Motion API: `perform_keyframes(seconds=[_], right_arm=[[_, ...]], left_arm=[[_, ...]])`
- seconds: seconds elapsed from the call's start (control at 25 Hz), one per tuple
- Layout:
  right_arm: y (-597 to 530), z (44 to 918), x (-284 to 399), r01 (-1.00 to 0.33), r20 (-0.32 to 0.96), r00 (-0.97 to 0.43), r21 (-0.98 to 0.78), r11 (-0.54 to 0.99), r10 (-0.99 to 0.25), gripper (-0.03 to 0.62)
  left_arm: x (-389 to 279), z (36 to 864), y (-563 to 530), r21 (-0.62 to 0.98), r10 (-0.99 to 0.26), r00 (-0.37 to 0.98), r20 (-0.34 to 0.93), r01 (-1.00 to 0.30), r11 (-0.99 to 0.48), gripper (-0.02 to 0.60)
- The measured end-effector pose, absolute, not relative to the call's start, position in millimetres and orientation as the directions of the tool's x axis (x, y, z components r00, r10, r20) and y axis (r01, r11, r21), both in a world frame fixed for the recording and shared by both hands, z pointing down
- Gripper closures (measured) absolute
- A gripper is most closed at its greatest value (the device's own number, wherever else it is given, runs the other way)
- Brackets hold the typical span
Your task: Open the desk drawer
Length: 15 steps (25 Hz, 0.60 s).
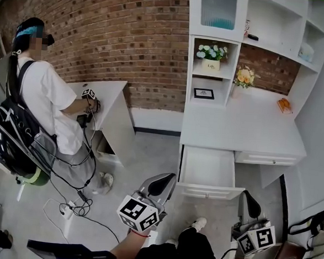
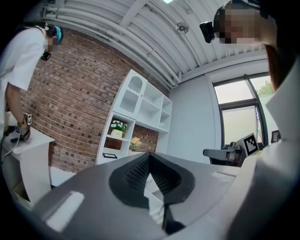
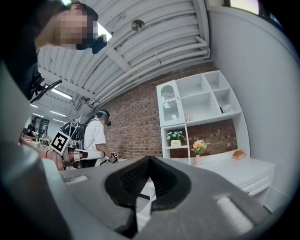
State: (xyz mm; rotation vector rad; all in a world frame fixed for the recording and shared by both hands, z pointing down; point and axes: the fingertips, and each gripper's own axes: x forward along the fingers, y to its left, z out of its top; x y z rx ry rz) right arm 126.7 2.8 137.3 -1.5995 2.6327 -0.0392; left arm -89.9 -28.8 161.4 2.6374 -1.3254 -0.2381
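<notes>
White laminate all round: the drawer is seen standing well out from under the desk in the head view, just off centre toward 4 o'clock. Its tray is shown as a plain white box, with the front panel at the near end and slightly tilted. A second, narrower drawer is seen shut at its 3 o'clock.

Neither claw is touching it. The left gripper is held near the drawer's front corner at 7 o'clock of it, and the right gripper is held just beyond the front panel at 4 o'clock. In each gripper's own view the ribbed pads are pressed together at the tips with nothing caught between them, so both are closed and empty-handed.

Only the head view really shows the drawer. From the gripper views it is mostly blocked by the grey jaws, and only slivers of white are glimpsed through the gaps.

What is gained there instead:
- Left gripper view: a big window at 3 o'clock, plus the right gripper's marker cube.
- Right gripper view: an orange thing on the desktop and a vase of flowers at 3 o'clock.
- Both: ribbed ceiling, brick wall, and the other person at a separate desk.
</notes>
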Motion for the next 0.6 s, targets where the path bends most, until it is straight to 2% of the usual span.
perform_keyframes(seconds=[0.6], right_arm=[[15,125,104,-0.866,-0.058,-0.483,-0.116,0.486,-0.874,0.592]], left_arm=[[-97,150,-20,0.25,-0.777,0.627,-0.058,-0.745,-0.619,0.581]])
